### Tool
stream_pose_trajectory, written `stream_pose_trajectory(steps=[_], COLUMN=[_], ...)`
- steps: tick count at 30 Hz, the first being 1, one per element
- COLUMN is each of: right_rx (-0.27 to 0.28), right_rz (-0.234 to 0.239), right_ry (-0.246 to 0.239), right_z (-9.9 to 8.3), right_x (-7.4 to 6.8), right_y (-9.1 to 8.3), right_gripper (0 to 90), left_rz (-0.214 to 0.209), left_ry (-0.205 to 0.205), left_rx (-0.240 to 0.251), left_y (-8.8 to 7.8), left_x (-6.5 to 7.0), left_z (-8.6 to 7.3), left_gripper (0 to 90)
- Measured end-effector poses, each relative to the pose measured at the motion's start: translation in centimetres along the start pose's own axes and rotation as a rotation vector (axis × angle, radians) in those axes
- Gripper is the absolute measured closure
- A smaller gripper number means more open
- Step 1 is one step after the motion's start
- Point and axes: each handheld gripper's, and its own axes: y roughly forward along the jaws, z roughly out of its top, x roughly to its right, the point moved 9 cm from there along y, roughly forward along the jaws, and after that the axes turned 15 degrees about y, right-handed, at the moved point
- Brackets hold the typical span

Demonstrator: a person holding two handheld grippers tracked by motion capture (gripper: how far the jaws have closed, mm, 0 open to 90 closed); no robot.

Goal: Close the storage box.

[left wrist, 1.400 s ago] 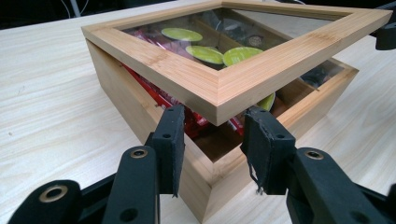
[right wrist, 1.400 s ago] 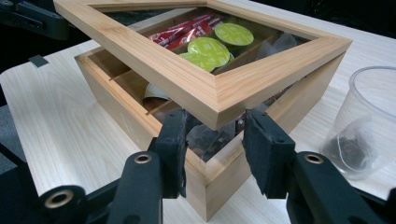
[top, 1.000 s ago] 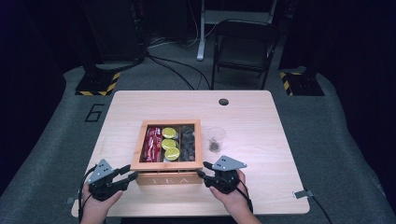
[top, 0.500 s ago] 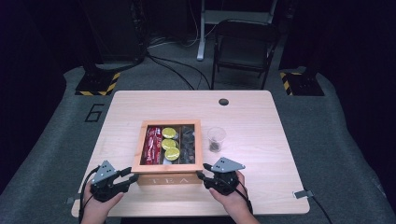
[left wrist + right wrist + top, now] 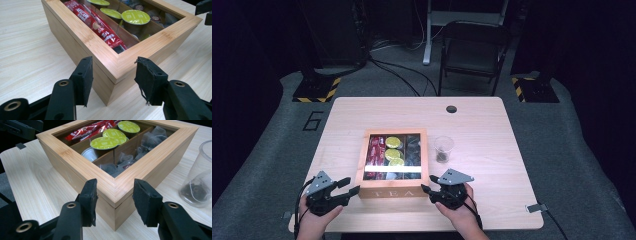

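A bamboo tea box (image 5: pixel 392 192) with "TEA" on its front stands at the middle of the table, its windowed lid down. Inside lie red Nescafe sachets (image 5: pixel 100 28), green-topped capsules (image 5: pixel 108 143) and grey tea bags (image 5: pixel 125 160). My left gripper (image 5: pixel 350 185) is open at the box's front left corner (image 5: pixel 113 72), one jaw on each side of it and not touching. My right gripper (image 5: pixel 428 183) is open in the same way at the front right corner (image 5: pixel 115 190). A hand holds each gripper at the table's front edge.
A clear plastic cup (image 5: pixel 443 149) with a tea bag in it (image 5: pixel 197 188) stands just right of the box, close to my right gripper. A round cable hole (image 5: pixel 451 108) sits at the table's far side. A folding chair (image 5: pixel 474 50) stands behind the table.
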Motion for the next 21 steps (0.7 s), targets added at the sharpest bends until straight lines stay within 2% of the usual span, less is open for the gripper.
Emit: stream_pose_trajectory(steps=[2, 6, 10, 21], right_rx=[0.004, 0.016, 0.042, 0.069], right_rz=[-0.001, -0.001, -0.014, -0.074], right_ry=[-0.004, 0.000, 0.023, 0.085], right_z=[0.1, 0.5, 1.0, 1.0], right_x=[0.0, 0.2, 1.0, 3.6], right_y=[0.0, -0.4, -1.2, -3.1], right_gripper=[52.9, 50.6, 50.1, 50.1], left_rz=[-0.009, 0.003, 0.027, 0.053], left_ry=[-0.003, -0.011, -0.036, -0.053], left_rx=[-0.003, 0.011, 0.027, 0.017], left_y=[0.0, -0.3, -0.6, 0.0], left_x=[0.0, -0.5, -1.4, -3.3], left_z=[0.0, 0.3, 0.4, 0.0], left_gripper=[45.7, 43.4, 42.4, 42.4])
